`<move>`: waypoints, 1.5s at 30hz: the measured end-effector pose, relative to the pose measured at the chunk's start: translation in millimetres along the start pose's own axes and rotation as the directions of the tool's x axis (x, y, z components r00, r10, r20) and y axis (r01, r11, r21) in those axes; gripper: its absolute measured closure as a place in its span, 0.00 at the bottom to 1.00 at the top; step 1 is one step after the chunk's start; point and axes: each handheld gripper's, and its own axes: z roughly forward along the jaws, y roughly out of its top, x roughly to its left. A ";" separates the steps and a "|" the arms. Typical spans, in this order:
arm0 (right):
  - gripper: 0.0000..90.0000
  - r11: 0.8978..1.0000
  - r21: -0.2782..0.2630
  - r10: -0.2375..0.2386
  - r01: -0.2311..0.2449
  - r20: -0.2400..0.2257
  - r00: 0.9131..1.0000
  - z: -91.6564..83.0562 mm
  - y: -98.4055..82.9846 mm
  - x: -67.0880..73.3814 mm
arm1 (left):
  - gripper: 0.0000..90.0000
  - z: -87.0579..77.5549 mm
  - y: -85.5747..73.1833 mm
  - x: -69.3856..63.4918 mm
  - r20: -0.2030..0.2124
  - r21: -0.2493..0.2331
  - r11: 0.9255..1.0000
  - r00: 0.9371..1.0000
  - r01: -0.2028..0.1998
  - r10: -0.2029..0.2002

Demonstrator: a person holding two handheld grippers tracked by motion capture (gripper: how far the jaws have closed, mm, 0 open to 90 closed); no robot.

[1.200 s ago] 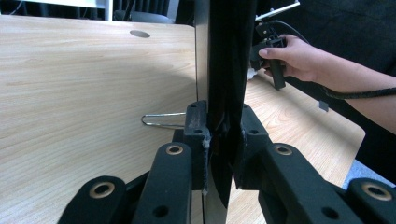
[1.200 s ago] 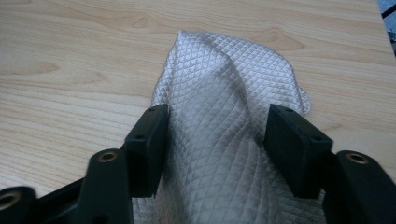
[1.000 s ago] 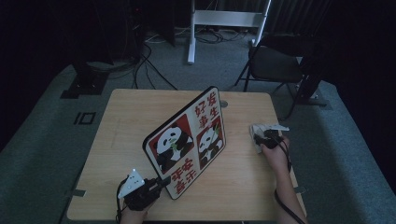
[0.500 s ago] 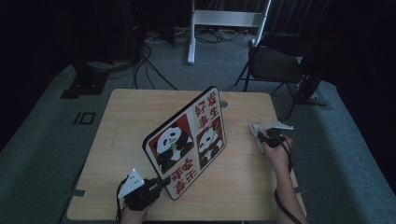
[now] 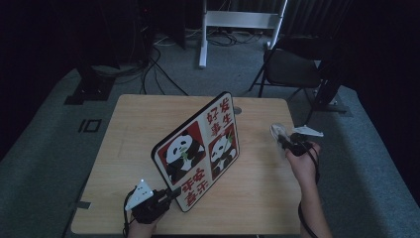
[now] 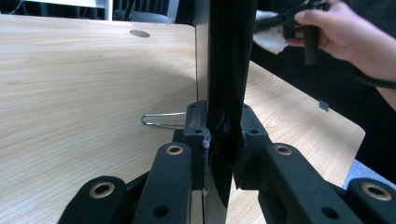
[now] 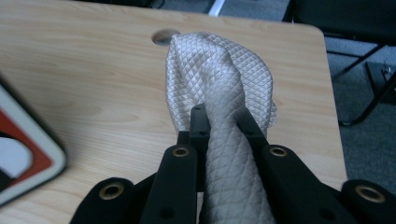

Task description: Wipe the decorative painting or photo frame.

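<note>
In the high view, the left claw [image 5: 174,192] was clamped on the lower corner of the panda board [image 5: 198,151], which stood tilted on edge near the middle of the wooden surface [image 5: 129,129]; the board showed two pandas on red panels and Chinese writing, its top characters reading 好, 发 and 生, the red ones at the bottom too small to make out; the right claw [image 5: 278,135], raised above the surface's right side, was pinched on a pale cloth [image 5: 275,131].

In the left gripper view, the left claw [image 6: 220,135] gripped the board's dark edge [image 6: 229,56]; a wire clip [image 6: 161,120] lay just beside it.

In the right gripper view, the right claw [image 7: 223,123] squeezed the white quilted cloth [image 7: 219,70], bunched above the jaws; the board's red-bordered corner [image 7: 28,154] showed at the left.
</note>
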 end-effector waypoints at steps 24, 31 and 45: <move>0.90 0.983 -0.169 -0.091 0.076 -0.085 0.992 -54.2 45.6 42.9 | 0.88 0.1 -0.1 -0.5 0.000 -0.001 1.000 1.000 0.000 0.000; 0.90 0.975 -0.203 -0.110 0.087 -0.102 0.989 -61.2 59.7 55.4 | 0.88 0.0 0.1 -0.4 0.000 0.002 1.000 1.000 -0.001 0.001; 0.90 0.960 -0.255 -0.156 0.113 -0.153 0.976 -64.7 88.7 86.7 | 0.88 0.1 0.1 -0.2 0.001 0.001 1.000 1.000 0.000 0.000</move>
